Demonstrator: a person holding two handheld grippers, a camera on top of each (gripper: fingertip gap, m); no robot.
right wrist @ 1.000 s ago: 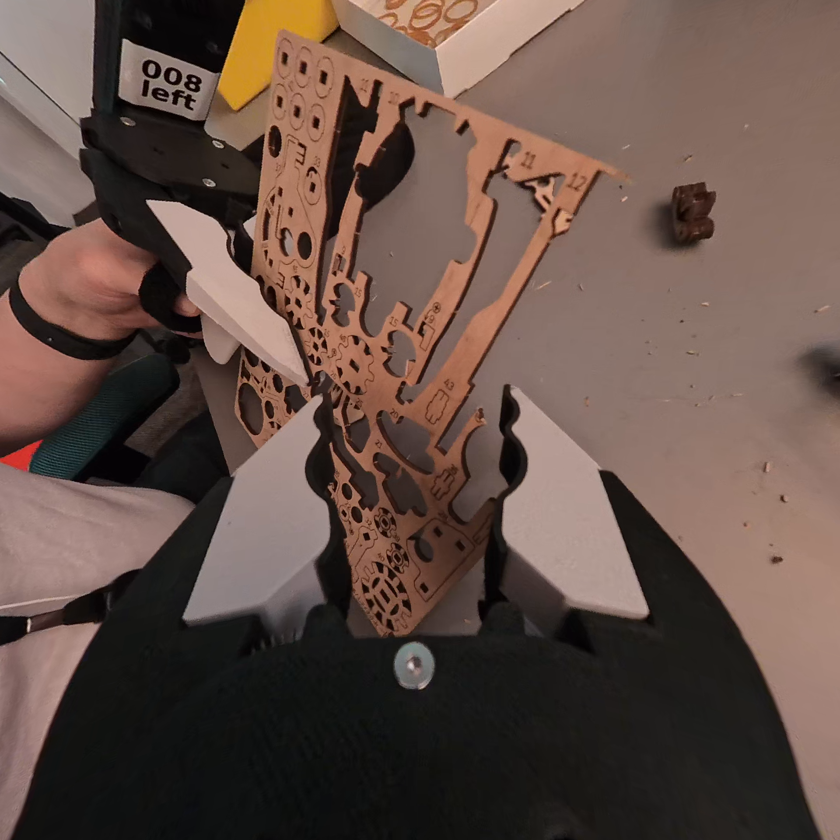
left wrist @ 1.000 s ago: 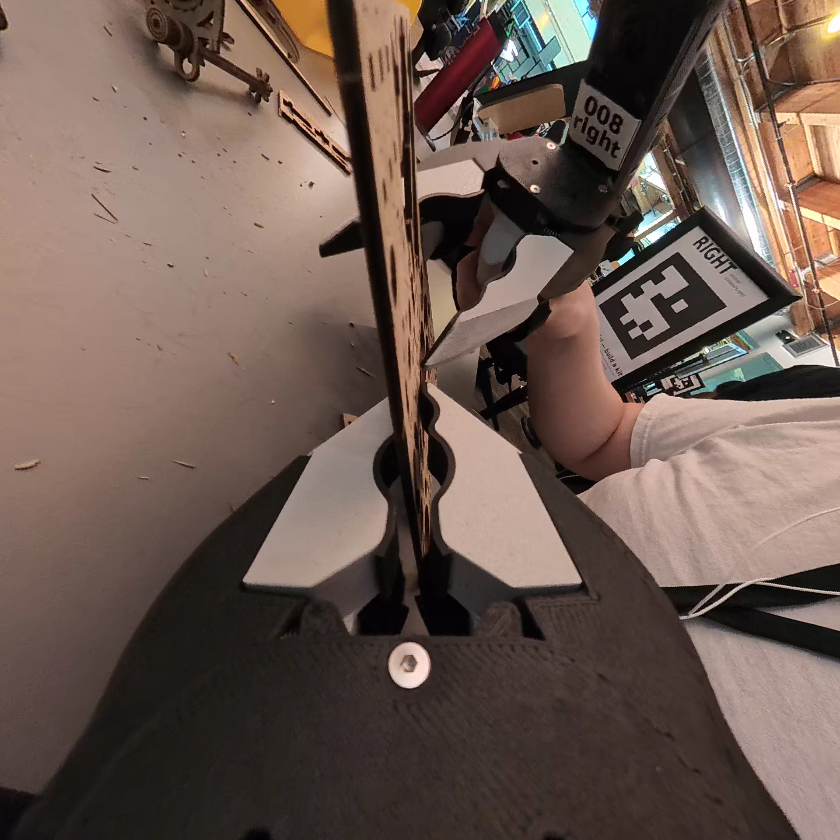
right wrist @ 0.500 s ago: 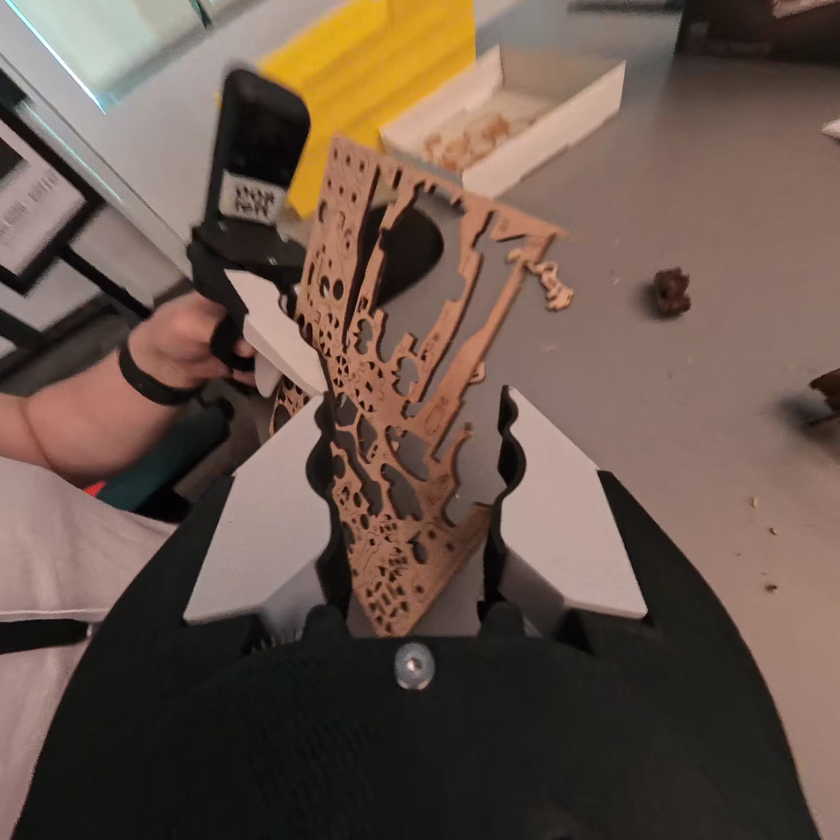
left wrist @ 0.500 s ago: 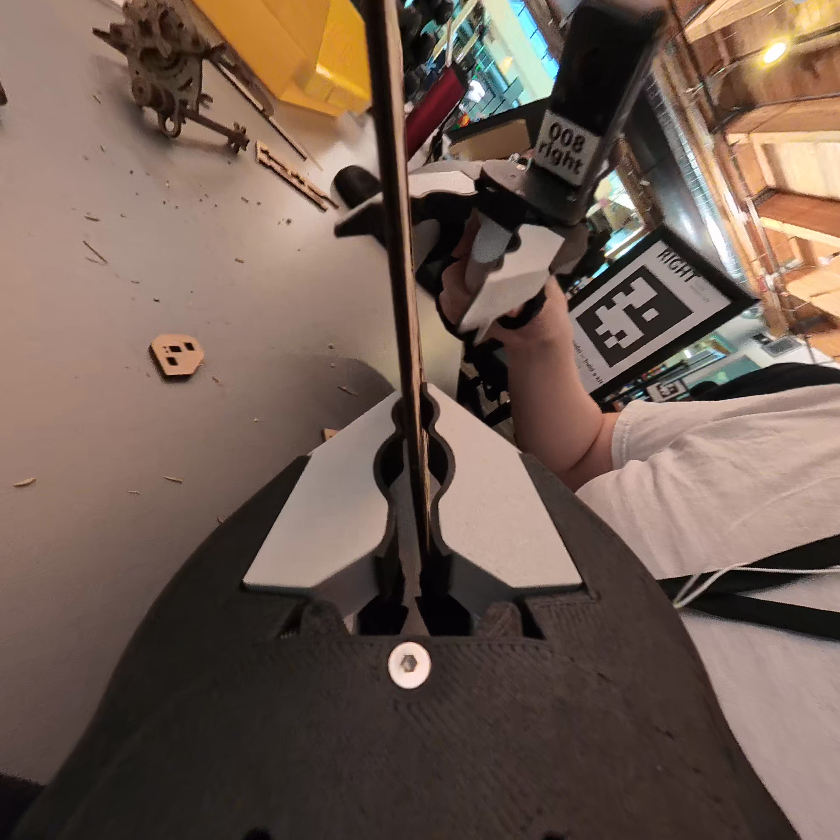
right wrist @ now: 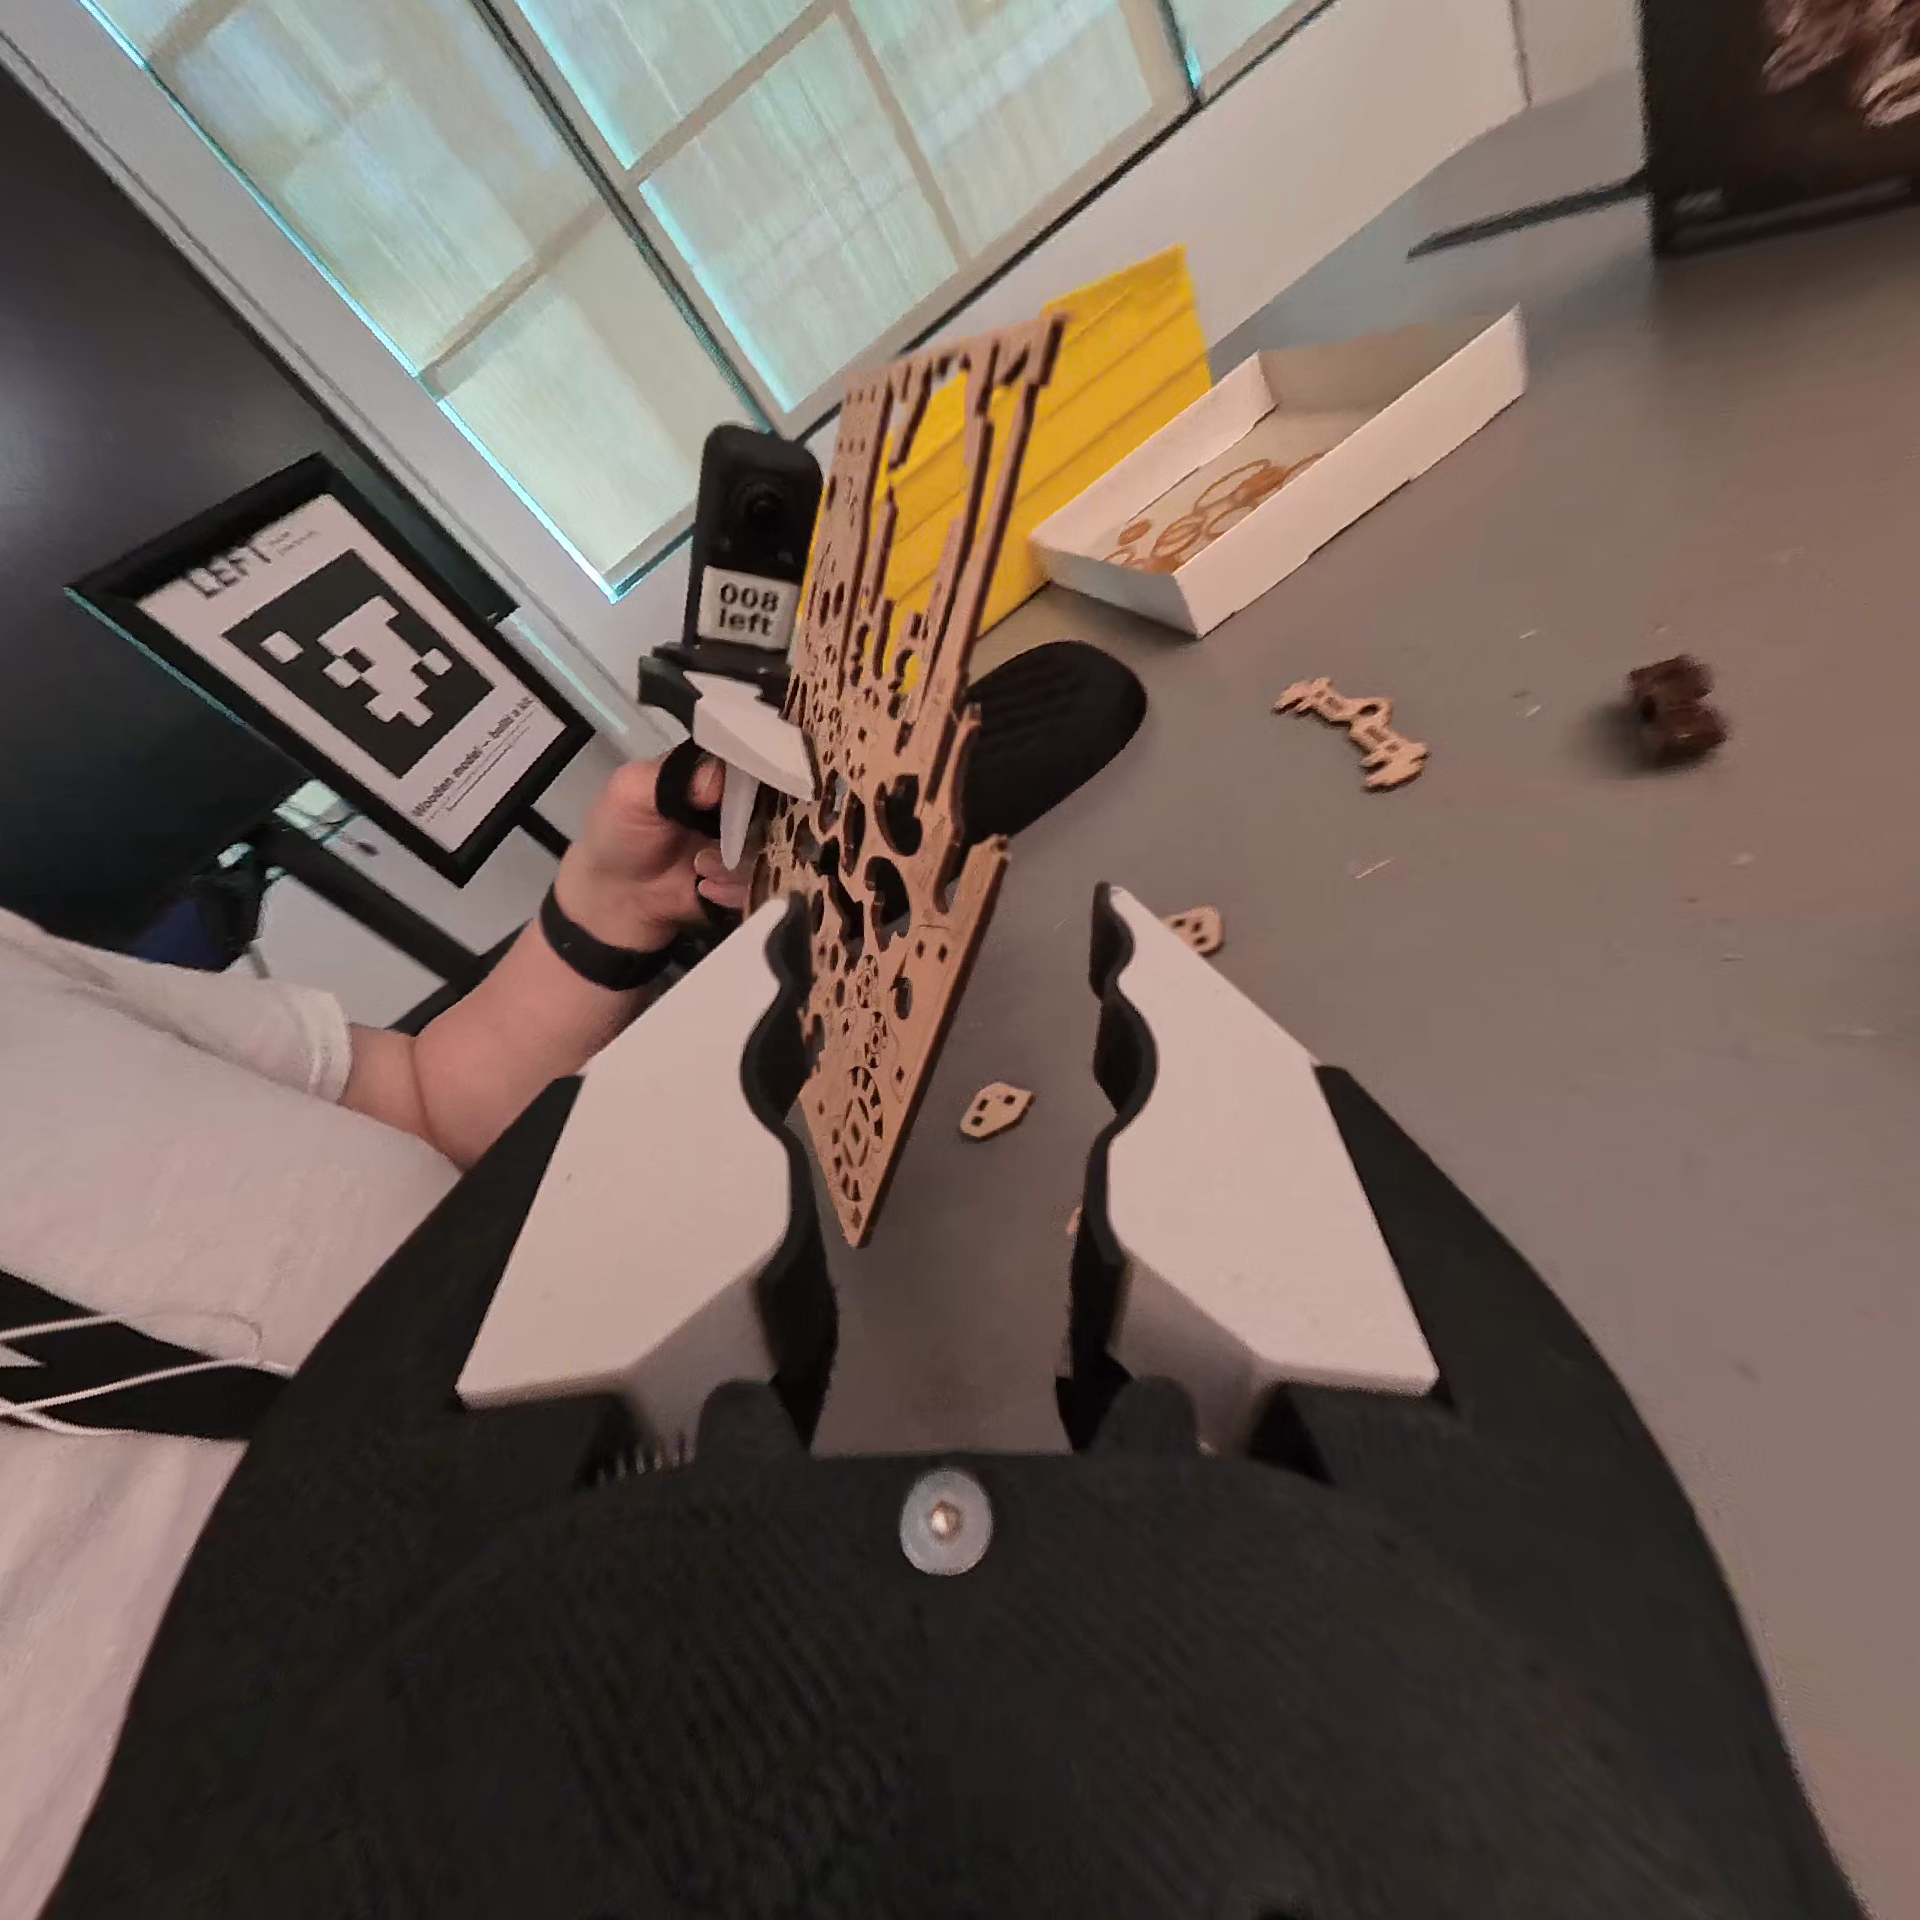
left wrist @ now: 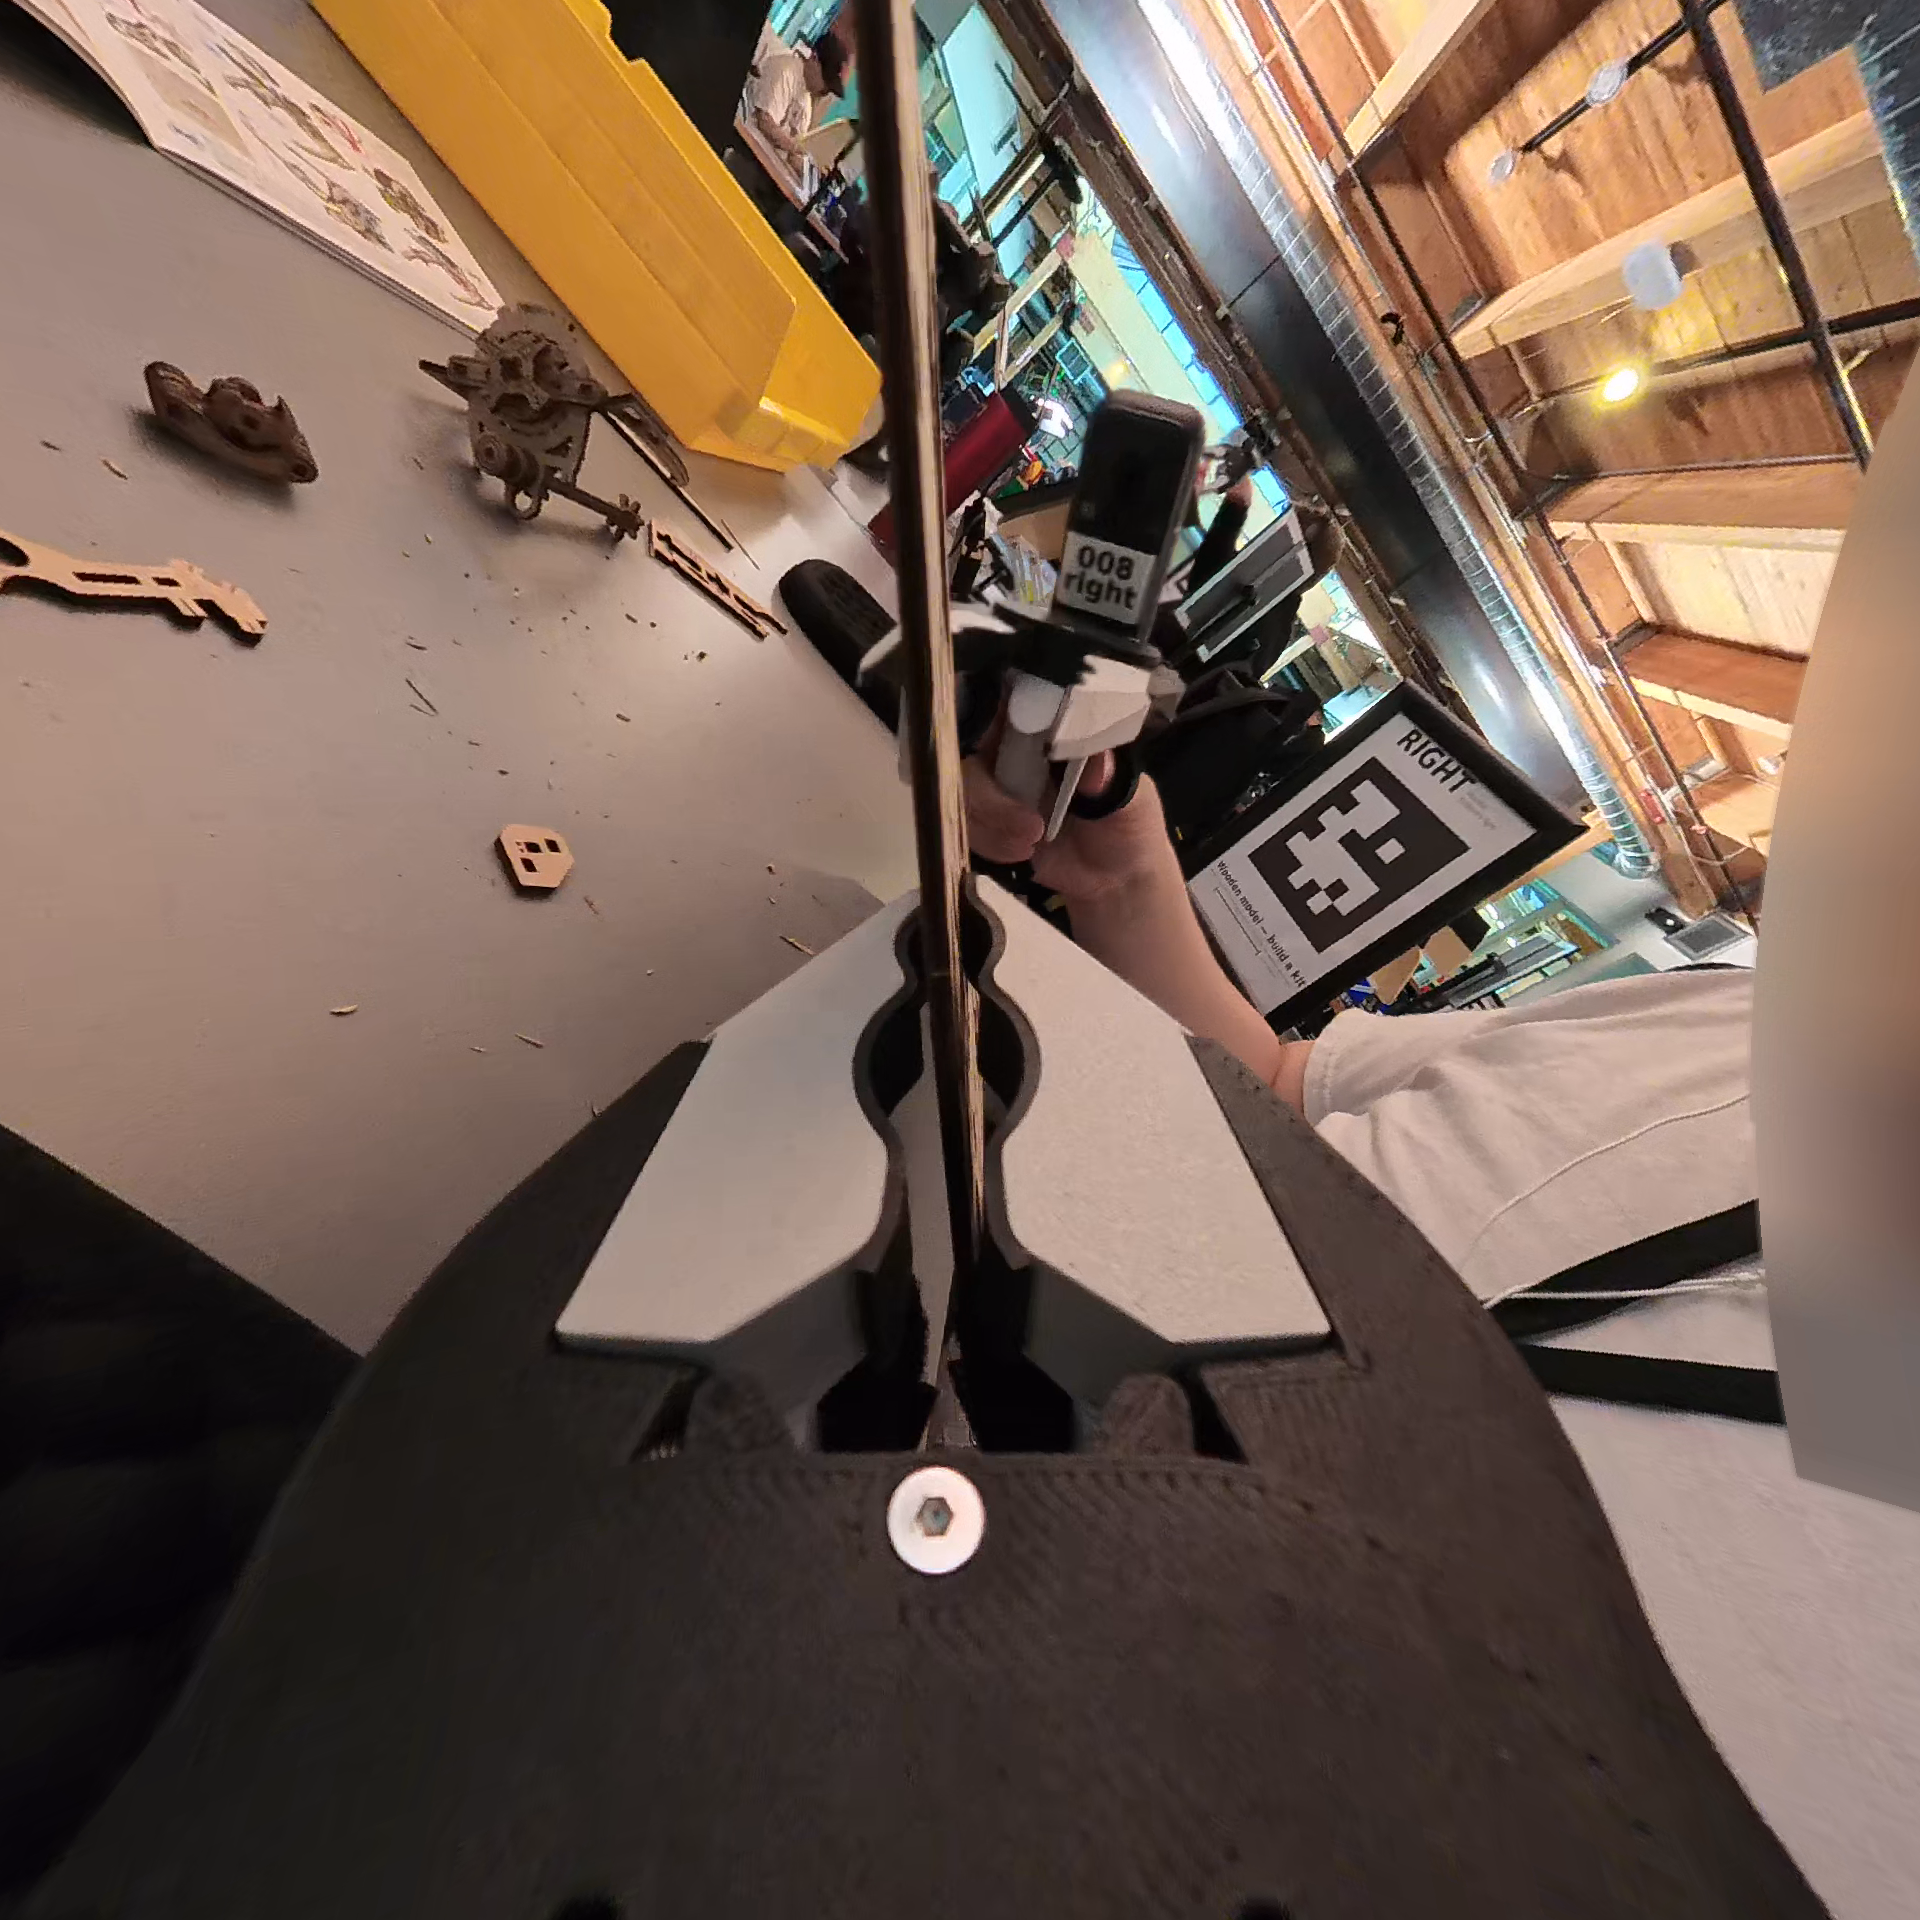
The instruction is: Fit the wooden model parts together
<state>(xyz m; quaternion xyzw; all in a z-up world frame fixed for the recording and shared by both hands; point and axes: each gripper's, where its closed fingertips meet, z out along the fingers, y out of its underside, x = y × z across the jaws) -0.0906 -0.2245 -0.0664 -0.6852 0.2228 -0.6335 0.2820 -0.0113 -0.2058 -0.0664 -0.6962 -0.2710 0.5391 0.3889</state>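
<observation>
Left gripper (left wrist: 943,997) jaws pinching sheet (right wrist: 904,727) edge-on, clear of the surface | right gripper (right wrist: 940,1039) jaws spread, sheet corner between them, untouched | careful: twist and you'll snap that thin fretwork.

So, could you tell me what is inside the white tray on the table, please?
The white tray holds loose pale wooden rings and gear-like cutouts toward its near end. Its far end looks bare, though the front wall hides part of the floor.
</observation>
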